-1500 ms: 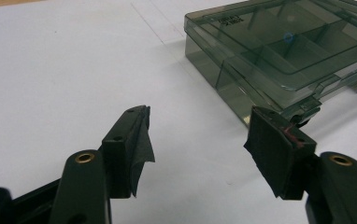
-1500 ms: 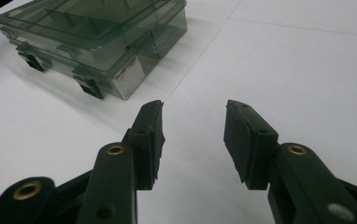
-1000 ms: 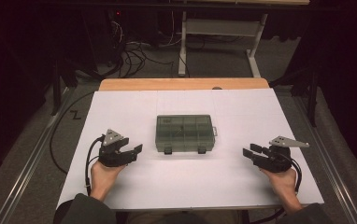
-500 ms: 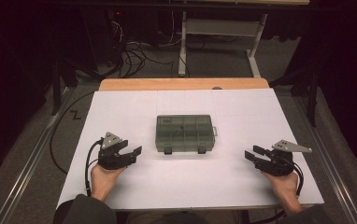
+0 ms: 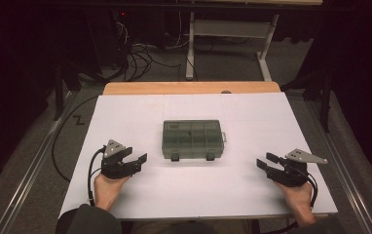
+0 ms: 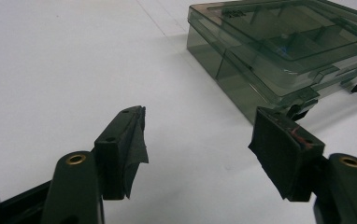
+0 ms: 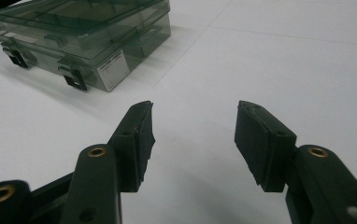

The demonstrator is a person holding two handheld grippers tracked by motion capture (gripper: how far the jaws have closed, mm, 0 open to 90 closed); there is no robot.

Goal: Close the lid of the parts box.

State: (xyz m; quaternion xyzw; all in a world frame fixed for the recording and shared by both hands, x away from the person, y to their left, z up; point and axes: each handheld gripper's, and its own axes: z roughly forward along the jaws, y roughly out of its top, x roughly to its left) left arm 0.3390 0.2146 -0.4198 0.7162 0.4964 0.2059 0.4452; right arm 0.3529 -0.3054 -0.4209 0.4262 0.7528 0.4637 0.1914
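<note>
Two grippers flank a smoky-green clear plastic compartment box (image 5: 192,140), lid shut, mid white table (image 5: 271,122). Left gripper (image 5: 138,162): jaws spread, nothing btwn, near box corner. Right gripper (image 5: 267,162): jaws just been opening, wide, empty, well apart from box.

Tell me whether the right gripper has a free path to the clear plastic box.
Probably yes. The right gripper stands open and empty, pointing toward the box, with bare white table between them. The left gripper sits on the box's far side, out of the way.
</note>
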